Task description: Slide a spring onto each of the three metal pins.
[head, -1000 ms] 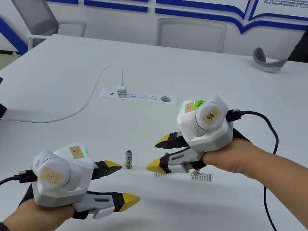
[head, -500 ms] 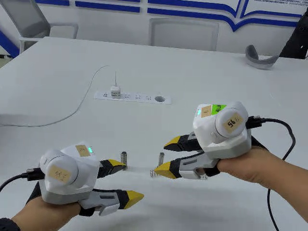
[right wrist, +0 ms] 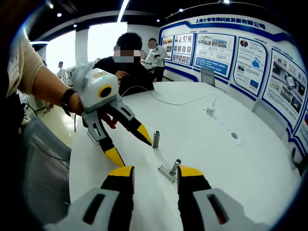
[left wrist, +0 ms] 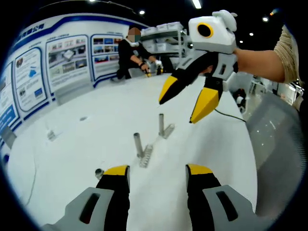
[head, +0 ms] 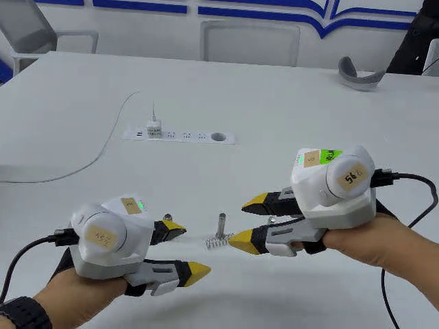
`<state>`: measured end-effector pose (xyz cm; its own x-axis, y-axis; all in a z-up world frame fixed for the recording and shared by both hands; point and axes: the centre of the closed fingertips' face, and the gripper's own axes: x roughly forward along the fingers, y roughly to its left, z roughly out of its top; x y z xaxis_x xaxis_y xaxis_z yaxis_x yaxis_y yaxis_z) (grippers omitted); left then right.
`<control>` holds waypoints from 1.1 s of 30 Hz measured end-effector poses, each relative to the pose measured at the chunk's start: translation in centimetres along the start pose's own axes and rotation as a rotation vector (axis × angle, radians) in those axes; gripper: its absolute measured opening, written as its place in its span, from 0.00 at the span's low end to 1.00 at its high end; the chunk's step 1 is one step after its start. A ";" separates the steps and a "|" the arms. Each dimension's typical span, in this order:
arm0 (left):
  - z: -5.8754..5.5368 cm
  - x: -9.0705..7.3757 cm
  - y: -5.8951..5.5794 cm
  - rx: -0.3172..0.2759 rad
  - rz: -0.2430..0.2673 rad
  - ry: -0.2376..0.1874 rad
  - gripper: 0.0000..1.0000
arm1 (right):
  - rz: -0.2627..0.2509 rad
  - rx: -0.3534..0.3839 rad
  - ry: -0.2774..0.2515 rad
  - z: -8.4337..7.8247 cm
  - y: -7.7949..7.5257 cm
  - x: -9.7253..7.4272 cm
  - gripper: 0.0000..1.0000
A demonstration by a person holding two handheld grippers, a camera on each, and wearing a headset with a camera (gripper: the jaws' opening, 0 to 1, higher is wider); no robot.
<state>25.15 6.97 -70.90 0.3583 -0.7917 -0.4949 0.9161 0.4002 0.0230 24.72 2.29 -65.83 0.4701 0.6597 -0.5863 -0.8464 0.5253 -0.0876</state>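
Pulls R gripper back, jaws apart & empty like L gripper, uncovering bare pin w/ spring at its foot, prob next to load.

In the head view, the left gripper covers all but the top of one pin, and the arm behind the right gripper runs off the right edge. In the right gripper view, whether the loose spring touches the nearer pin cannot be told.

yellow-tipped white left gripper, black wristwatch
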 end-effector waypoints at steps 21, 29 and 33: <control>-0.3 2.3 0.0 0.010 -0.009 0.050 0.46 | -0.094 0.086 -0.024 -3.5 -1.7 -4.0 0.39; -0.4 3.1 0.4 -0.002 -0.006 0.062 0.45 | -0.123 0.118 -0.020 -5.3 -2.3 -5.4 0.40; -0.4 3.4 0.5 -0.014 -0.005 0.062 0.44 | -0.140 0.136 -0.025 -5.8 -2.5 -6.1 0.40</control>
<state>26.77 4.64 -72.96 0.3419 -0.7636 -0.5477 0.9149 0.4037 0.0083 22.51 -6.22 -66.71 0.5881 0.5876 -0.5558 -0.7317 0.6794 -0.0560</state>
